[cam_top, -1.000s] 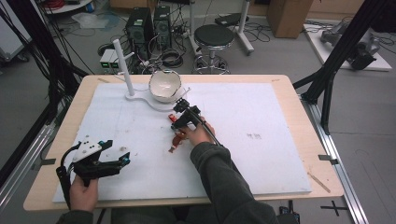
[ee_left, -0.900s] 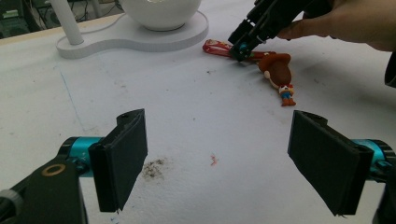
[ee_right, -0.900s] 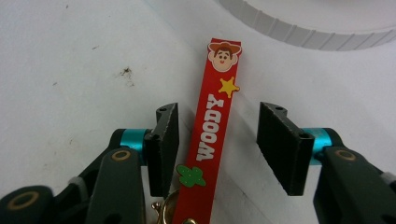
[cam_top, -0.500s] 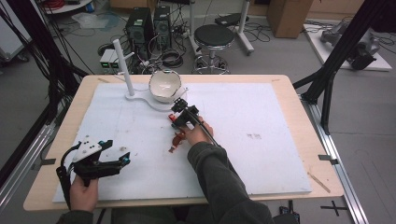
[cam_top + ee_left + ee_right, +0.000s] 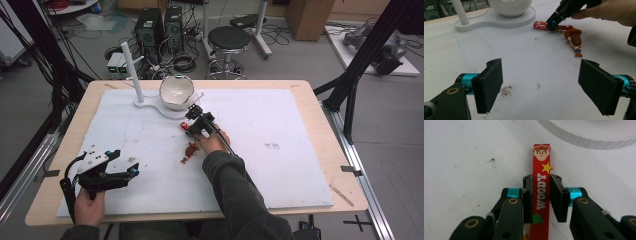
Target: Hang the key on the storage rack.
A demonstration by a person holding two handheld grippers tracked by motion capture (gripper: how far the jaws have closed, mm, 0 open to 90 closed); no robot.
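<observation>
A red strap (image 5: 542,192) printed WOODY lies flat on the white mat, just in front of a white stand's base. My right gripper (image 5: 541,180) points down at it, and its jaws have just been closing. Both pads now press the strap's edges. The strap (image 5: 540,24) and the right gripper's tip (image 5: 551,24) also appear far off in the left gripper view. In the high view the right gripper (image 5: 187,126) sits mid-table. A small cowboy figure (image 5: 190,150) lies beside the hand. My left gripper (image 5: 134,170) rests open near the front left, its jaws (image 5: 541,62) wide apart over bare mat.
A white bowl (image 5: 176,91) sits on the stand's round base (image 5: 167,112), with a white post (image 5: 131,70) to its left. The white mat (image 5: 280,150) covers most of the wooden table (image 5: 330,130). A stool and computer cases stand on the floor behind.
The right gripper's jaws have narrowed onto the red strap. Both hands kept their places.
</observation>
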